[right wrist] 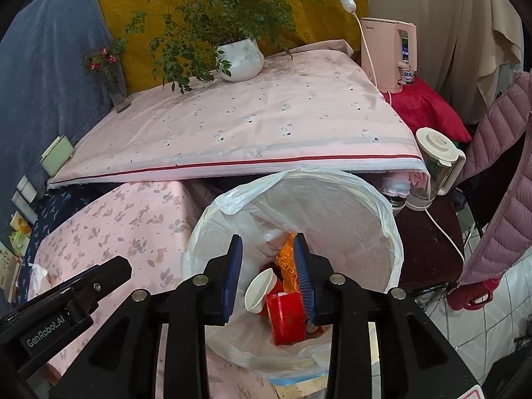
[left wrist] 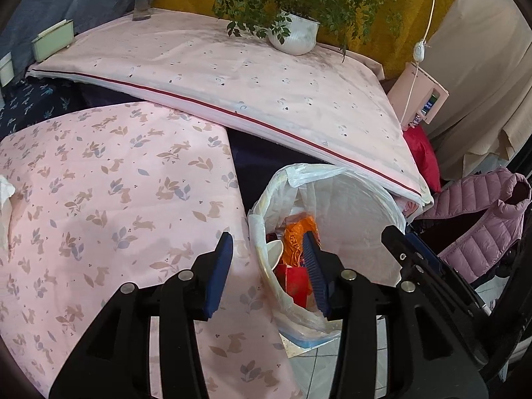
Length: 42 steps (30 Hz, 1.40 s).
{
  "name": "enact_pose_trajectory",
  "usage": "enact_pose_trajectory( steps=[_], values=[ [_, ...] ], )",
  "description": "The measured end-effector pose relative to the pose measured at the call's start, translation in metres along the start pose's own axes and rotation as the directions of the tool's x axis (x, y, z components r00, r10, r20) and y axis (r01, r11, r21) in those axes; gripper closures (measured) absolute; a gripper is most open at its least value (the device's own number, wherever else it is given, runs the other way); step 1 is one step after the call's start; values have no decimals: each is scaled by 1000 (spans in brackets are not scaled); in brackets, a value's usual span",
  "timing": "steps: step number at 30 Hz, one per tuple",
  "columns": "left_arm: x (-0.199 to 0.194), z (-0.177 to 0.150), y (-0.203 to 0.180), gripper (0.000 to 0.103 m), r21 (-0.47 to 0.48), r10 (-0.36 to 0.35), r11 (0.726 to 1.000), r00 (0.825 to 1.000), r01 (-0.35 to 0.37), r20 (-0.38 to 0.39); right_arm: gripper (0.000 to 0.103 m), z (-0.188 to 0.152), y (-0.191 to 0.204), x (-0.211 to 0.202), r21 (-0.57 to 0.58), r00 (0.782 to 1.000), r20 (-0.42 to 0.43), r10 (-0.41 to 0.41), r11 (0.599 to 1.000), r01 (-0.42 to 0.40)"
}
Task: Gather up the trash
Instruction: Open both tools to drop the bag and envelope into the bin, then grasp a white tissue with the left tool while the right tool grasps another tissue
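Hovering over the bin (right wrist: 382,232), both hand-held grippers (left wrist: 269,266) (right wrist: 267,276) gaped empty; next, I judged, came fetching the tissue (left wrist: 6,206).

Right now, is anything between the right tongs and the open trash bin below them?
Nothing visible blocks it. The right tongs hang open and empty straight over the trash bin. Its bag mouth is wide open, with a white cup, red carton and orange wrapper already inside.

Tablecloth (left wrist: 99,199): pink, rabbit-and-leaf print. Bin liner (right wrist: 332,206): translucent white. Inside: red carton (right wrist: 286,316), orange wrapper (right wrist: 287,262).
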<state>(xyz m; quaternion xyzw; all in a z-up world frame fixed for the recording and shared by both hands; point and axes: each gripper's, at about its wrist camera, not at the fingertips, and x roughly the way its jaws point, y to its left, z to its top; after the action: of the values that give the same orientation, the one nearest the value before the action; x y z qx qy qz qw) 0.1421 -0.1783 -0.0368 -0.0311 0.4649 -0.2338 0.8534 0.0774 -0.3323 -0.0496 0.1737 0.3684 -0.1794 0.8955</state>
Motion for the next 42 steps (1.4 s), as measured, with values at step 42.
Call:
enact_pose_trajectory(
  steps=[42],
  values=[
    [-97,-35,250,51,-336,277,911,958,-239,70,54,-61,249,-17,-360,980,-97,172,912,-196]
  ],
)
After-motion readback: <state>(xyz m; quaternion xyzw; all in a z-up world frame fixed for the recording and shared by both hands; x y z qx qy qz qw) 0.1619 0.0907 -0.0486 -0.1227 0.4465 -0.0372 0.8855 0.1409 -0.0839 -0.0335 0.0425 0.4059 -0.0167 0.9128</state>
